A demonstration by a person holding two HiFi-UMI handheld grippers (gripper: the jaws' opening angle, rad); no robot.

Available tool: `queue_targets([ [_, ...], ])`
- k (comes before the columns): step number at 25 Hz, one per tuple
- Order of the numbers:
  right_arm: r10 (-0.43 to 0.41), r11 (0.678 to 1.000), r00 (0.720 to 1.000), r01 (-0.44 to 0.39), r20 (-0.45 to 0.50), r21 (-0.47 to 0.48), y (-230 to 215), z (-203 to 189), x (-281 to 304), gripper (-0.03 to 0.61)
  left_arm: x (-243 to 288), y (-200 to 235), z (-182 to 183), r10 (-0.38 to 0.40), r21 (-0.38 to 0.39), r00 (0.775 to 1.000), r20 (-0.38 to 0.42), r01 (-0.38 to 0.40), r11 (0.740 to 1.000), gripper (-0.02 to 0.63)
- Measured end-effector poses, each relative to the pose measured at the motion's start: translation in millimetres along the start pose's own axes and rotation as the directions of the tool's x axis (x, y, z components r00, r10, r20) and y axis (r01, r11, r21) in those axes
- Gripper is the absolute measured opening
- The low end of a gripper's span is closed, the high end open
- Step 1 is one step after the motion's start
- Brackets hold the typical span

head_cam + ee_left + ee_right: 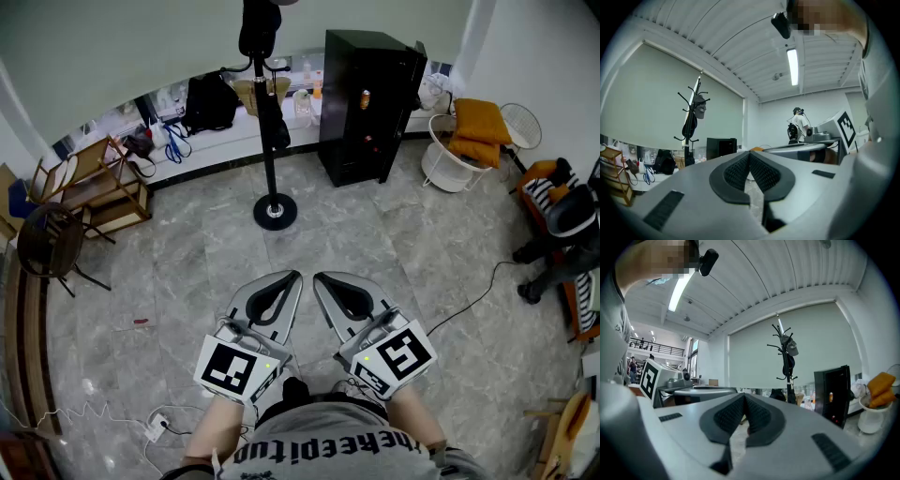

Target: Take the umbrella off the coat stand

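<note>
Well ahead of us, the umbrella (277, 127) hangs dark and folded on the coat stand (271, 178), close along the pole, with a grey cap (791, 346) on a hook above it. The stand's round base sits on the grey stone floor (187, 272).

From the left tongs' view the umbrella (689, 125) is far off and up to the left. From the right tongs' view it (788, 363) is far off and slightly to the right. Neither pair touches it; we see open floor between their tips and the stand.

We hold the left tongs (294, 276) and the right tongs (320, 278) side by side, tips toward the stand. The left tongs (750, 155) are pressed together with nothing between the pads, and the right tongs (744, 397) are pressed together too, holding nothing.

Just right of the stand is a black cabinet (366, 103). Left of the stand, a black bag (208, 101) rests on a low ledge by the wall. Farther right, a white basket (450, 164) carries an orange cushion (480, 129).
</note>
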State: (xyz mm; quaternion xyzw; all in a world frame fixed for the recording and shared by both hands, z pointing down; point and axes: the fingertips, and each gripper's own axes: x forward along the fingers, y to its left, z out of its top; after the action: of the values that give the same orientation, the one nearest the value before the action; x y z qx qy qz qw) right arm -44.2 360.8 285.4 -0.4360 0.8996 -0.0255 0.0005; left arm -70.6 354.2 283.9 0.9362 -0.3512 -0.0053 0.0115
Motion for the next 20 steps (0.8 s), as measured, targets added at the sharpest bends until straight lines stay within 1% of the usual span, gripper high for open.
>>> queue_targets([
  [3, -0.010, 1.000, 1.000, 0.010, 0.003, 0.001, -3.0, 1.8, 6.9, 0.009, 1.3, 10.6, 2.4, 0.007, 0.008, 1.000, 0.018, -0.007, 1.000, 0.015],
  [12, -0.048, 0.999, 0.999, 0.048, 0.012, 0.000, -7.8, 2.4, 27.3, 0.009, 2.1, 40.9, -0.6, 0.037, 0.019, 0.999, 0.017, -0.037, 0.999, 0.015],
  [15, -0.069, 0.998, 0.997, 0.069, 0.018, -0.001, -11.3, 1.9, 35.5, 0.009, -0.7, 56.2, -2.6, 0.052, 0.017, 0.998, 0.019, -0.052, 0.998, 0.015],
  [20, -0.115, 0.993, 0.992, 0.115, 0.055, 0.007, -14.5, 5.4, 42.6, 0.011, -4.2, 73.5, -3.9, 0.067, 0.034, 0.998, 0.020, -0.067, 0.997, 0.015],
])
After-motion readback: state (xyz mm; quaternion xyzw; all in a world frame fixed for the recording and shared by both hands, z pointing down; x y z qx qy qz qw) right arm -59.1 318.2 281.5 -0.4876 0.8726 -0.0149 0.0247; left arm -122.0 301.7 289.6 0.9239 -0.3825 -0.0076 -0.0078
